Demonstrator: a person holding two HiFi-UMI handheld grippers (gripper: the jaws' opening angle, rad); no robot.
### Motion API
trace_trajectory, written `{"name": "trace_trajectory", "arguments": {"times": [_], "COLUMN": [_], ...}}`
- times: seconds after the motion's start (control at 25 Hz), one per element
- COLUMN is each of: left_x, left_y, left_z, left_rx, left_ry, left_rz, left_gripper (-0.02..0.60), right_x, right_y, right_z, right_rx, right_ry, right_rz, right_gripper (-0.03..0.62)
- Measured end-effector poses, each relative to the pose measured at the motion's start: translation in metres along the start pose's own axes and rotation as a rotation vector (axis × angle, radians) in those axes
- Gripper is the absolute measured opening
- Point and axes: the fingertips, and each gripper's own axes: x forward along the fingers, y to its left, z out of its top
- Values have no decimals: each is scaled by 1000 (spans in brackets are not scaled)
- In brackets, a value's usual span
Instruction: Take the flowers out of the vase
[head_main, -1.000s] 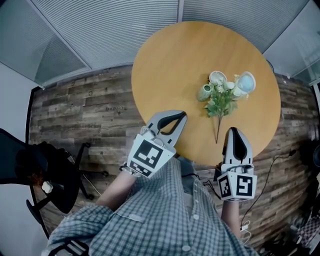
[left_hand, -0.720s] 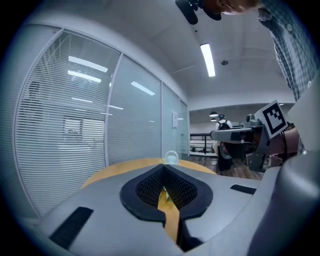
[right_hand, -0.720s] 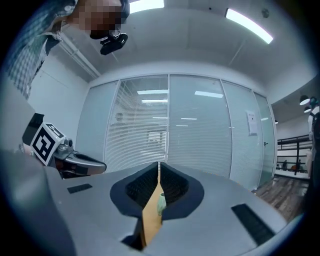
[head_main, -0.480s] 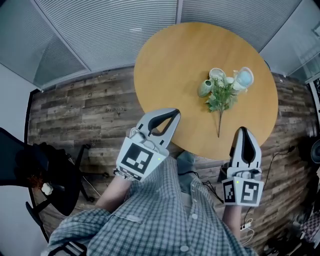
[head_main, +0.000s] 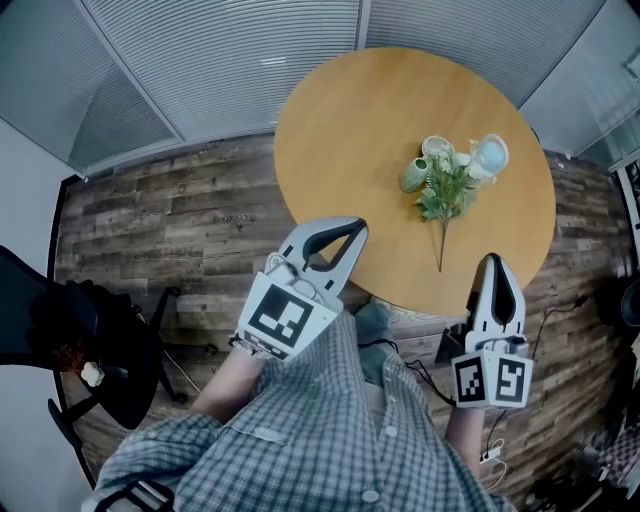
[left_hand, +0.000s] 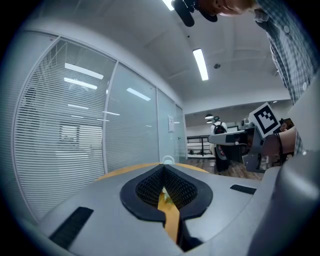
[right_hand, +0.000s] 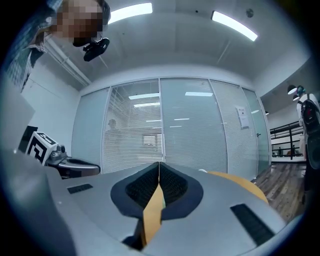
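Where the head view looks steeply down, a round orange-brown wooden tabletop (head_main: 350, 120) carries a bunch of flowers (head_main: 446, 192) with white blooms, green leaves and one thin stem. The flowers lie flat on the tabletop, outside any vessel, with the stem end toward the person. Just beside the blooms are a small green vase (head_main: 413, 177), a white round-rimmed object (head_main: 436, 148) and a pale blue rounded object (head_main: 491, 156); what the last two are cannot be told. The grey left gripper (head_main: 357, 230) hangs at the near-left rim of the tabletop, jaws pressed together and empty. The grey right gripper (head_main: 493, 262) hangs at the near-right rim, near the stem end but apart from it, likewise closed on nothing. A black office chair (head_main: 90, 350) stands on the grey-brown plank floor (head_main: 170, 210).

Left gripper view: the left gripper (left_hand: 163, 172) has its black ribbed pads meeting at the tip with nothing between them. Beyond lie the tabletop (left_hand: 121, 170) and a white rim (left_hand: 168, 160).

Right gripper view: the right gripper (right_hand: 159, 170) shows its pads together and empty. The tabletop (right_hand: 240, 181) lies to the right, and a glass wall with blinds (right_hand: 140, 135) stands ahead.
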Motion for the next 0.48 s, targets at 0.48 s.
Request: {"name": "trace_trajectory", "arguments": {"times": [0.48], "left_x": [-6], "left_y": [-2], "left_z": [1], "left_rx": [8], "left_ry": [1], "left_rz": [2], "left_gripper": [8], "right_x": [2], "right_y": [11], "right_z": [-4], "right_rx": [-13], "right_ry": [19], "right_rz": [35], "right_gripper": [11]}}
